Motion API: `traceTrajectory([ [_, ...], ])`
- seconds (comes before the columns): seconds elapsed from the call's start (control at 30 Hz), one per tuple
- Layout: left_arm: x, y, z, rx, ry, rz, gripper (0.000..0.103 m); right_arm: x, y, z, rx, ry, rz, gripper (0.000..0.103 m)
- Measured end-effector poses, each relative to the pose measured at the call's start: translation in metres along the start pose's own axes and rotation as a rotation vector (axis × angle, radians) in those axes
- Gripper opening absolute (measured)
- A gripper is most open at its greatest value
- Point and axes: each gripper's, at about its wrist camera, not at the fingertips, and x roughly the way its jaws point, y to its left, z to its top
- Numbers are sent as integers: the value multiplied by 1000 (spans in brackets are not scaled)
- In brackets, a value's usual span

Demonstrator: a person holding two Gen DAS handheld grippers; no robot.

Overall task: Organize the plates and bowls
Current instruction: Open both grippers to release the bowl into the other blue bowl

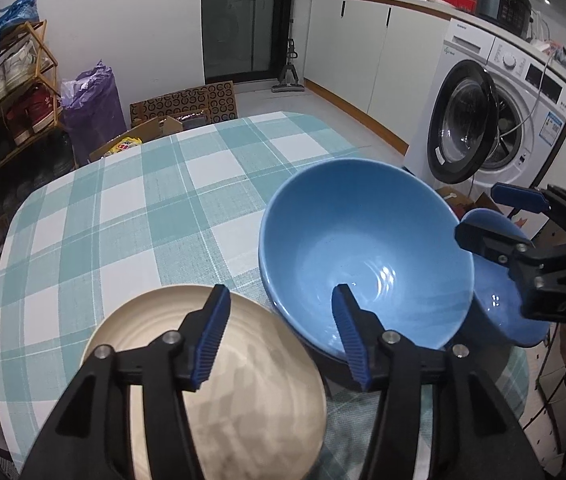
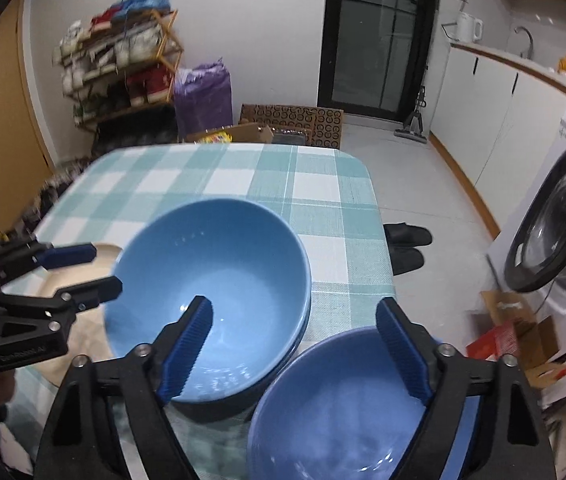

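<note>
A large light-blue bowl (image 1: 367, 256) (image 2: 211, 280) sits on the checked tablecloth, seemingly nested on another like it. A beige plate (image 1: 219, 380) (image 2: 83, 332) lies to its left. A smaller darker-blue bowl (image 1: 507, 292) (image 2: 343, 404) stands to its right near the table edge. My left gripper (image 1: 281, 332) (image 2: 83, 270) is open and empty, above the beige plate's right edge and the big bowl's near rim. My right gripper (image 2: 295, 352) (image 1: 499, 216) is open and empty, above the gap between the two blue bowls.
The table (image 1: 131, 208) has a teal and white checked cloth. A washing machine (image 1: 495, 120) with its door open stands at the right, cardboard boxes (image 2: 519, 332) on the floor beside it. A shoe rack (image 1: 7, 92) and purple bag (image 1: 91, 108) stand beyond the table's far side.
</note>
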Motion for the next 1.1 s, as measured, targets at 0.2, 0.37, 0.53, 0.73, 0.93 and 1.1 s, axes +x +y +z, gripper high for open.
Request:
traceTrajectory([
  [0.2, -16, -3, -3, -34, -42, -21, 92, -29, -26, -1, 81, -44, 49, 102],
  [0.37, -27, -10, -4, -59, -71, -51, 103, -56, -44, -9, 119, -68, 65, 102],
  [0.53, -34, -23, -5, -56, -86, -48, 103, -73, -58, -19, 127, -59, 42, 102],
  [0.73, -42, -43, -8, -41, -90, -36, 103, -95, -76, -34, 134, -56, 25, 102],
  [0.93, -44, -63, -16, -40, -93, -40, 103, -102, -94, -52, 136, -43, -8, 102],
  [1.1, -39, -82, -21, -13, -87, -50, 103, -100, -111, -65, 143, -19, -30, 102],
])
